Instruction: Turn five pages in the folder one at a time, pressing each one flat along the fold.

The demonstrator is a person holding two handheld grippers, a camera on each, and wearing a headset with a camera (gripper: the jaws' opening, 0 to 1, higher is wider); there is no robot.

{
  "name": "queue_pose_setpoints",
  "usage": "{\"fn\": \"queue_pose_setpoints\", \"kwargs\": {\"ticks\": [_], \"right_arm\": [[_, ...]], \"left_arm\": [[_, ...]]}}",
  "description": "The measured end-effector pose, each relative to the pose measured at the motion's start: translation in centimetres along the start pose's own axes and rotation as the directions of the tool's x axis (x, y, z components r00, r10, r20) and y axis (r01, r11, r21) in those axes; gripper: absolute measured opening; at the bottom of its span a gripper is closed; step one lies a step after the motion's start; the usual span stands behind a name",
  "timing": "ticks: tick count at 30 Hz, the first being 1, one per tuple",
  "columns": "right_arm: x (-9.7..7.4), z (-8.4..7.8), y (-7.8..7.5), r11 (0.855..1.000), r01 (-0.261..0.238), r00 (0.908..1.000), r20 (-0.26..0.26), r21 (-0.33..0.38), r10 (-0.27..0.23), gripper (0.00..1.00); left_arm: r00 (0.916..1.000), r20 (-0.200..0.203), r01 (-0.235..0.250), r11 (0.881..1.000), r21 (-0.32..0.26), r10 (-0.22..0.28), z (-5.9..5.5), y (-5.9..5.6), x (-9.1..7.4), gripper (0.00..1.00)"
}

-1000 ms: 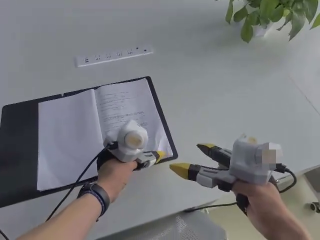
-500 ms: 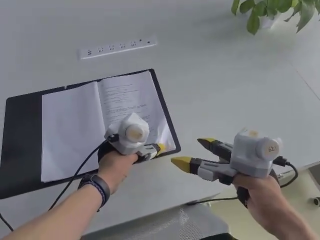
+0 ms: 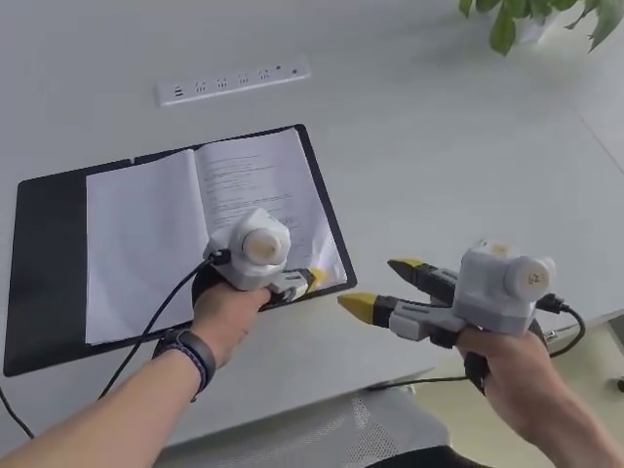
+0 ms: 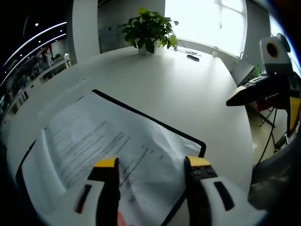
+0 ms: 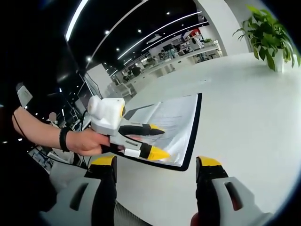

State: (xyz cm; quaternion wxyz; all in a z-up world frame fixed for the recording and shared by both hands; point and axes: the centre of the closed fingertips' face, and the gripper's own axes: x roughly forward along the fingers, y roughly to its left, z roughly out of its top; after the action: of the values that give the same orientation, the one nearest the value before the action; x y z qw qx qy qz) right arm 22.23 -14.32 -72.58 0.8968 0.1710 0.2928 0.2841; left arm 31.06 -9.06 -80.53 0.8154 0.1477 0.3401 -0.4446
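Observation:
A black folder (image 3: 44, 292) lies open on the white table, with a blank sheet on the left and a printed page (image 3: 258, 200) on the right. My left gripper (image 3: 310, 281) is open, its yellow-tipped jaws spread over the printed page's (image 4: 108, 141) near right corner, which looks slightly wavy. My right gripper (image 3: 380, 285) is open with nothing in it. It hovers off the folder's (image 5: 195, 122) right edge, near the table's front edge. From the right gripper view (image 5: 156, 162), the left gripper (image 5: 162, 142) shows with its jaws apart over the page corner.
A white power strip (image 3: 234, 81) lies beyond the folder. A potted plant (image 3: 531, 19) stands at the far right corner. Bare table stretches to the right of the folder. A grey chair back (image 3: 322, 434) sits below the front edge.
The head camera has shifted a little. My right gripper has drifted slightly right and down. The left gripper stays at the page's near right corner.

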Motion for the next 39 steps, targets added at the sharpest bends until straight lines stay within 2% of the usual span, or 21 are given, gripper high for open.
{"fn": "queue_pose_setpoints", "kwargs": {"ticks": [6,7,8,9,10,12,16,19,23,24,25,26,32,39], "right_arm": [[-0.1,0.0,-0.1,1.000,0.000,1.0000,0.001,0.004,0.000,0.67],[-0.1,0.0,-0.2,1.000,0.000,1.0000,0.003,0.007,0.000,0.67],[-0.1,0.1,-0.2,1.000,0.000,1.0000,0.005,0.009,0.000,0.67],[-0.1,0.1,-0.2,1.000,0.000,1.0000,0.007,0.012,0.000,0.67],[-0.1,0.1,-0.2,1.000,0.000,1.0000,0.008,0.014,0.000,0.67],[-0.2,0.1,-0.2,1.000,0.000,1.0000,0.010,0.018,0.000,0.66],[-0.2,0.1,-0.3,1.000,-0.002,1.0000,0.009,0.022,0.002,0.66],[-0.3,0.2,-0.4,1.000,-0.001,0.9999,0.012,0.026,0.001,0.66],[-0.3,0.1,-0.7,0.999,0.000,0.9999,0.013,0.034,-0.001,0.65],[-0.3,0.1,-0.7,0.999,0.001,0.9999,0.014,0.034,-0.002,0.65],[-0.3,0.2,-0.7,0.999,0.001,0.9999,0.015,0.035,-0.002,0.65],[-0.3,0.2,-0.7,0.999,0.001,0.9999,0.016,0.037,-0.001,0.65],[0.0,0.4,-0.8,0.999,-0.009,0.9997,0.024,0.051,0.008,0.64],[1.4,0.9,-1.1,0.998,-0.037,0.9992,0.019,0.049,0.036,0.63]], "left_arm": [[0.9999,-0.007,-0.014,1.000,0.013,0.014,0.0,0.2,0.2,0.53],[0.9999,-0.006,-0.016,1.000,-0.002,0.016,0.1,0.2,0.1,0.52],[0.9999,0.015,-0.004,0.999,-0.046,0.005,0.5,-0.3,0.1,0.50],[0.9995,0.030,-0.002,0.999,-0.052,0.004,0.9,-0.4,0.0,0.49],[0.9989,0.045,0.009,0.999,-0.048,-0.007,1.4,-1.0,0.0,0.51],[0.9983,0.050,0.031,0.998,-0.054,-0.028,1.6,-1.9,0.3,0.56],[0.9994,0.032,0.016,0.998,-0.063,-0.014,0.9,-2.0,1.0,0.57],[0.9992,0.039,0.012,0.997,-0.071,-0.009,1.2,-2.2,1.1,0.61],[0.9994,0.034,-0.006,0.998,-0.059,0.008,1.1,-2.1,1.3,0.60],[0.9995,0.025,-0.016,0.999,-0.031,0.017,0.9,-2.0,1.3,0.58],[0.9994,0.014,-0.031,0.999,0.022,0.031,0.7,-1.8,1.2,0.57],[0.9995,0.020,-0.025,1.000,0.010,0.025,0.7,-2.1,1.3,0.57],[0.9995,0.020,-0.024,0.999,0.020,0.024,0.6,-1.9,1.3,0.56],[0.9998,0.019,-0.011,1.000,0.027,0.010,0.6,-1.7,1.2,0.53]]}}
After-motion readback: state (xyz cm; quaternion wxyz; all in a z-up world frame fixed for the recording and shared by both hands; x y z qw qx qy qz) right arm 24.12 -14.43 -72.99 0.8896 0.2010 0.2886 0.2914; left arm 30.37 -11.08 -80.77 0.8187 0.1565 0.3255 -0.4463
